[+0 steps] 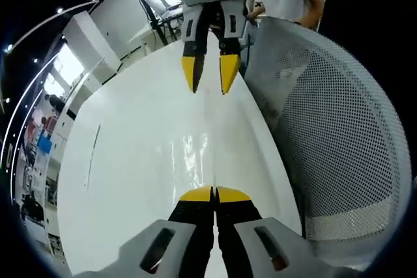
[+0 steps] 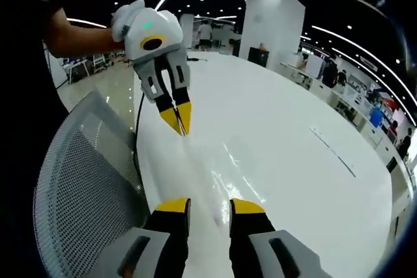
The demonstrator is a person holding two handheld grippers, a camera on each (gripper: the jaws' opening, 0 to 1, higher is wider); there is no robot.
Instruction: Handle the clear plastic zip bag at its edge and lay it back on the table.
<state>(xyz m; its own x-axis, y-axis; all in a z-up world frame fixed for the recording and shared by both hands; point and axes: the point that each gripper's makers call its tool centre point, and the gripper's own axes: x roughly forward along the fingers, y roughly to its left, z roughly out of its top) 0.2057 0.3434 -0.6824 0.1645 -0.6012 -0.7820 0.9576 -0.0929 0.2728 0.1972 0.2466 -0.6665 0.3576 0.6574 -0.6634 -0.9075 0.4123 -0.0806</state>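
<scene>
Across the white table (image 1: 130, 161) lies the bag (image 1: 189, 154), flat, clear, showing mostly as glare and faint creases between the two grippers. The left gripper (image 1: 214, 194) has its yellow tips pressed together right at the bag's near edge; from the right gripper view the same gripper (image 2: 178, 120) looks pinched on that edge, though the film is so clear I can't swear plastic sits between the tips. The right gripper (image 2: 210, 206) stands with its jaws apart, holding nothing, over the other end of the bag (image 2: 221, 174); seen from the left gripper view it (image 1: 208, 76) hangs tips-down just above the surface.

My read: the edge grab is in hand, and the laying down is not yet finished. Next move calls for a gentle lowering and a clean release, so the film doesn't cling to the tips or fold.

Glossy table, strong reflections. A mesh chair (image 1: 339, 141) stands just beside it. Beyond, a big bright hall with ceiling lights, a white pillar (image 2: 273, 24) and desks well apart.
</scene>
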